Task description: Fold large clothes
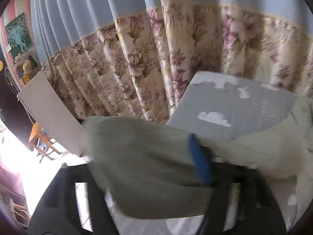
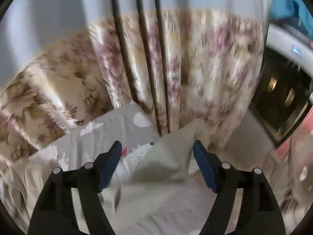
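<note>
Right wrist: tongs (image 2: 156,146) open over garment (image 2: 166,156).

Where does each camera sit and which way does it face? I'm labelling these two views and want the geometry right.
Left wrist: sits on the left gripper, looking forward and downward over a pale green garment draped across its fingers, toward the grey cloud-print sheet and floral curtain; one blue pad shows.
Right wrist: sits on the right gripper, looking forward and downward at the garment's raised corner between open fingers; both blue pads show.
Shared: garment, sheet, curtain.
</note>
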{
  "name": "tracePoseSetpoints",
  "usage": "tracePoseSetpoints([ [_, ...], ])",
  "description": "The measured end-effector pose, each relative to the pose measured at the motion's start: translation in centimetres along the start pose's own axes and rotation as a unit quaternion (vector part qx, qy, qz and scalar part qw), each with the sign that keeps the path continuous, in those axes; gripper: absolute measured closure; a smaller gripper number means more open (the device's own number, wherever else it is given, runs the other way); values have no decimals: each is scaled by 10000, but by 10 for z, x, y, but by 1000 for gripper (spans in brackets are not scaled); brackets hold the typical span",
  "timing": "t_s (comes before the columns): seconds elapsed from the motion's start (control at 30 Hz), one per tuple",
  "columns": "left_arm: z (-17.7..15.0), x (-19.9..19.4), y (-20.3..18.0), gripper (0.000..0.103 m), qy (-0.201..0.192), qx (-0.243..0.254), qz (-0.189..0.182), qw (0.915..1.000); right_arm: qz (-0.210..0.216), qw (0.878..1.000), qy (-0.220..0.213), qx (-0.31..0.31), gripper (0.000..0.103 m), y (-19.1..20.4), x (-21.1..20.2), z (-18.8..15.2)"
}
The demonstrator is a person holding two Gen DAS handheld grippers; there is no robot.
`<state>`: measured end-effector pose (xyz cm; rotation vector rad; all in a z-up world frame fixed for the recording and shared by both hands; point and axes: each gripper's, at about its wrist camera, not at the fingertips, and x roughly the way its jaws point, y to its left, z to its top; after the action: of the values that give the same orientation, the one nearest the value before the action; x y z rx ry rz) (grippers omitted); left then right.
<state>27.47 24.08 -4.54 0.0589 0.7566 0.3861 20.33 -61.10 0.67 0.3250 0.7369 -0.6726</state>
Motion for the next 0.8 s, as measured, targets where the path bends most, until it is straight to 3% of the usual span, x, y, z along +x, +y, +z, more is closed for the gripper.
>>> tracePoseSetpoints([
  [0.1,-19,-34,1,29,-159,-94,-294,9994,315,9975,-528,-337,27,-3,-53,-24],
  [0.17,-40,-62,-2,16,-247,-252,-754,9965,833,9923,-730,-555,25,0,-93,-60],
  [0.23,-61,-84,-15,13,-297,-189,-1030,9941,1333,9860,-534,-842,25,4,-113,-95],
  [0.33,-98,-116,-48,12,-379,203,-1464,9883,1697,9796,-208,-1059,25,17,-128,-153],
  [0.43,-123,-145,-69,11,-642,502,-1290,9883,1883,9731,73,-1327,25,31,-137,-198],
  [0.47,-129,-151,-73,9,-601,483,-1521,9854,1815,9727,96,-1443,25,35,-141,-211],
  [0.57,-155,-157,-92,7,-94,443,-2594,9647,2024,9682,140,-1461,25,35,-155,-234],
  [0.67,-179,-153,-132,7,185,867,-2695,9589,2240,9631,456,-1419,25,29,-158,-255],
  [0.8,-196,-155,-179,9,450,1217,-3217,9379,2179,9609,701,-1560,27,32,-151,-279],
])
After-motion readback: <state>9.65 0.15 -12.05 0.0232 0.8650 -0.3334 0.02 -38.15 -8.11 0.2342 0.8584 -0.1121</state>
